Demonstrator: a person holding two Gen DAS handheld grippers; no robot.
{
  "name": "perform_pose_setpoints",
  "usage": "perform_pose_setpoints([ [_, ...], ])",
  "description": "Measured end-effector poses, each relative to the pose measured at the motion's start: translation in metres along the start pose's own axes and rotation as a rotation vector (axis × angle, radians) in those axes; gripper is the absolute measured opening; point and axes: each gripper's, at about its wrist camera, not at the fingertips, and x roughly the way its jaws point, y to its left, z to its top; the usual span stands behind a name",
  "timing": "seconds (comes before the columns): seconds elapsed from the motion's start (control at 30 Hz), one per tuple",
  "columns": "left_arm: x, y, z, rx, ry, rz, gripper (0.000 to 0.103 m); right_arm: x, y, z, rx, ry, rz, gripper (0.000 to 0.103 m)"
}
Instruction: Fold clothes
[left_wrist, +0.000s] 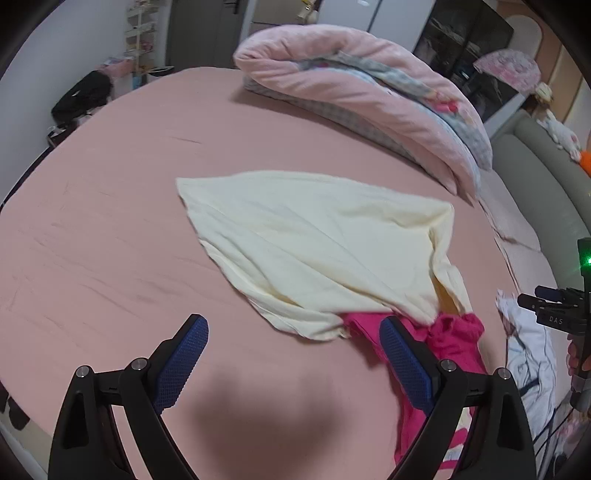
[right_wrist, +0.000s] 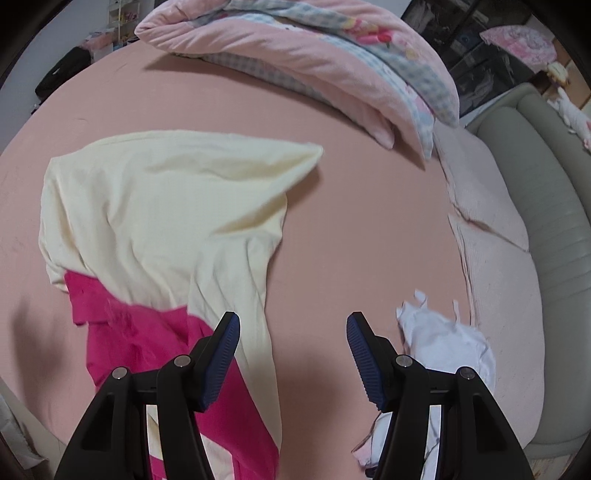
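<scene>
Bare pink bed (left_wrist: 92, 229) is lying open on the left; the cream garment (left_wrist: 314, 240), magenta garment (right_wrist: 147, 339) and folded quilt (left_wrist: 362, 96) are blocking elsewhere.

This is a bedroom in a home. A wide bed (left_wrist: 110, 221) with a pink sheet fills both views. At its far side lies a folded pink quilt (left_wrist: 351, 88), and loose clothes lie on the sheet nearer the cameras. Beyond the bed stand a tall white shelf (left_wrist: 140, 33) and a dark cabinet (left_wrist: 465, 48). A padded grey headboard (right_wrist: 546, 206) curves along the bed's right edge.
</scene>
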Motion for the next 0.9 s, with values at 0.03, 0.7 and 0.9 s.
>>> perform_pose_setpoints([
  [0.03,0.003,-0.004,-0.002,0.008,0.007,-0.005,0.095,0.002,-0.001,-0.005,0.002,0.003,0.003,0.06],
  [0.7,0.071,-0.039,-0.045,-0.13,0.162,-0.139,0.095,0.03,0.038,-0.052,-0.062,-0.037,0.107,0.06],
  [0.9,0.092,-0.04,-0.051,-0.225,0.204,-0.215,0.095,0.035,0.052,-0.05,-0.08,-0.048,0.137,0.06],
])
